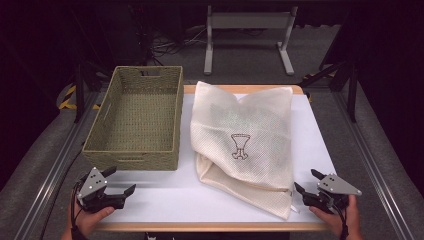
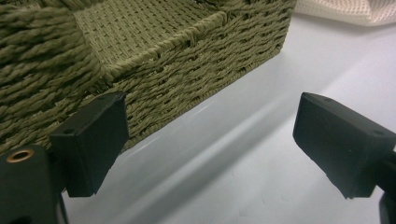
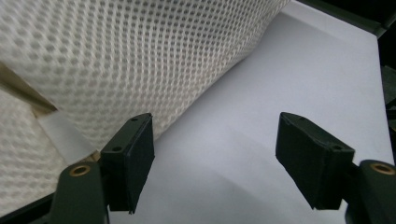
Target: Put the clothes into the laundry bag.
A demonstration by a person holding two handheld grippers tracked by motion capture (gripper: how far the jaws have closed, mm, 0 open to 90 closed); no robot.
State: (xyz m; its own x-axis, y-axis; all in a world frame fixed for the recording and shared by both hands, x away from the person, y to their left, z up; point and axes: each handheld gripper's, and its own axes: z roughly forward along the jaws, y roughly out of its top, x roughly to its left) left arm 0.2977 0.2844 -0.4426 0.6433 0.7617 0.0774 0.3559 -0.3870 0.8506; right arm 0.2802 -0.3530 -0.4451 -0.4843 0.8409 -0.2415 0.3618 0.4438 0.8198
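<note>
Mesh laundry bag (image 1: 242,135): cream netting with a dark emblem printed on it, lying flat on the right half of your desk (image 1: 165,197). Its near corner, with a zip end and a small white tag, reaches towards your right hand.
Bag in the right gripper view: the mesh (image 3: 130,60) covers the upper left, and its edge runs just beside your left-hand finger (image 3: 130,161). Nothing sits between the fingers, just bare desk.
Right gripper (image 1: 309,182): at the near right corner of the desk, just beside the bag's near corner. Your fingers are spread wide and released, gripping nothing.
Right hand (image 1: 340,217): holding the gripper from the near edge of the desk.
Woven basket (image 1: 137,120): olive green, rectangular, with cut-out handles, standing on the left half of the desk just left of the bag, with a narrow gap between them.
Left gripper (image 1: 120,181): at the near left corner, close in front of the basket's near wall. Your fingers are apart and released, holding nothing.
Basket in the left gripper view: the woven wall (image 2: 196,70) rises right behind your left-hand finger (image 2: 93,142); I can't tell whether they touch.
Desk: white top with a light wooden rim.
</note>
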